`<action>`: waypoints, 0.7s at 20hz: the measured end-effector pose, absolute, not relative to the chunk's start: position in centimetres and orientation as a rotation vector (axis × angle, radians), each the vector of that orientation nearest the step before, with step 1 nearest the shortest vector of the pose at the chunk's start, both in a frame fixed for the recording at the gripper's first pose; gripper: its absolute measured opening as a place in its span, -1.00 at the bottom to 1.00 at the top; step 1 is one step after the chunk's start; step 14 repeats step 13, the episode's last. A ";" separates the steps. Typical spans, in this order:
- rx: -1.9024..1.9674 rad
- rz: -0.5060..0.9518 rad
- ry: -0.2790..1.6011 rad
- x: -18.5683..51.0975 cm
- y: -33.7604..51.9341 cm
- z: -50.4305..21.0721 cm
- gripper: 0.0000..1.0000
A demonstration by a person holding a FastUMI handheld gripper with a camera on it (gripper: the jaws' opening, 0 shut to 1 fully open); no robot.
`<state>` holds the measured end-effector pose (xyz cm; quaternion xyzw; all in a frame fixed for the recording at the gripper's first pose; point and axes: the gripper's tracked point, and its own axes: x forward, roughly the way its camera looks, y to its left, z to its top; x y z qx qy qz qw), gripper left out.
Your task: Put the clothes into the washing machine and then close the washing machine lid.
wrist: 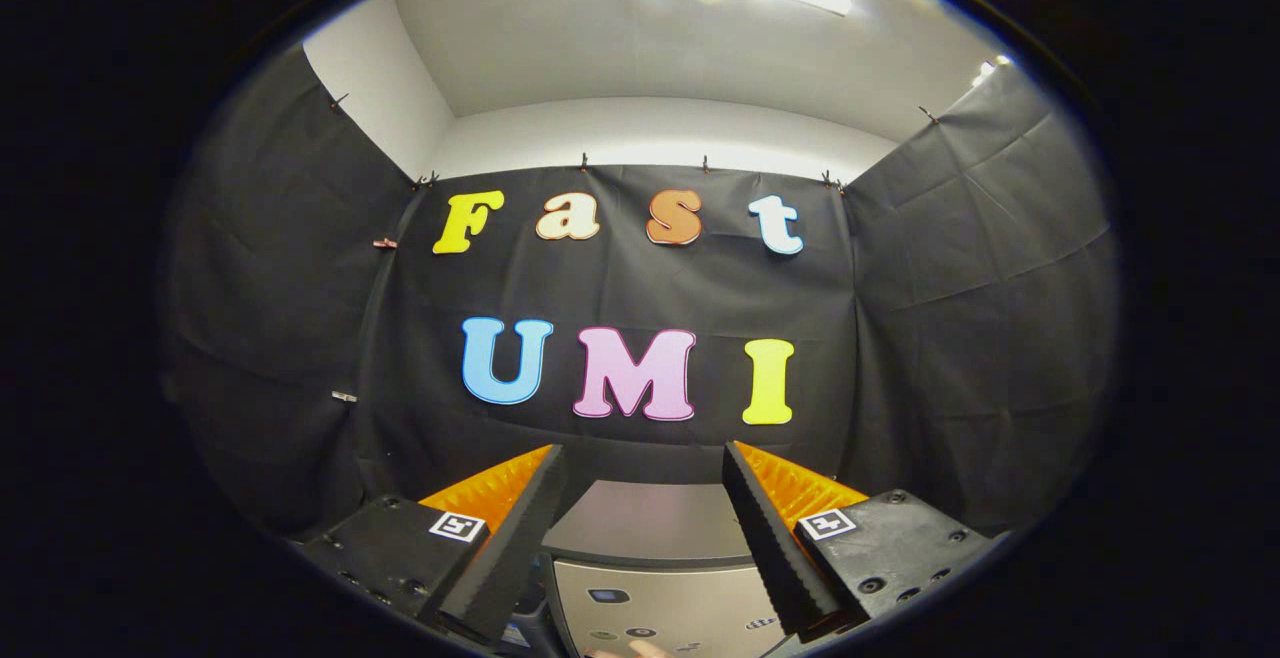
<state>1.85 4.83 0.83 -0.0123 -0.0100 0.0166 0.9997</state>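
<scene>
The fisheye cam is mounted on the gripper [640, 528], aimed forward along the spread-apart fingers. It's held level, facing the booth's back wall, with the washing machine [650, 578] seen close below.

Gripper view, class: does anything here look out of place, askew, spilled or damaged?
Nothing stands out. The gripper is open with nothing between its fingers, which frame the washing machine just ahead. The machine's grey lid looks flat and level, with a control panel below it. The black cloth wall hangs creased but whole.
</scene>
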 end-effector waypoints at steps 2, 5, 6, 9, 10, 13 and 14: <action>-0.023 0.028 -0.020 1.8 4.5 0.9 0.95; -0.024 0.029 -0.019 1.6 4.2 1.0 0.95; -0.024 0.030 -0.017 1.5 4.2 0.9 0.95; -0.022 0.029 -0.011 1.4 4.0 0.8 0.95; -0.023 0.027 -0.009 1.4 3.9 0.8 0.95; -0.020 0.022 -0.012 1.4 3.8 1.0 0.96; -0.020 0.022 -0.012 1.4 3.8 1.0 0.96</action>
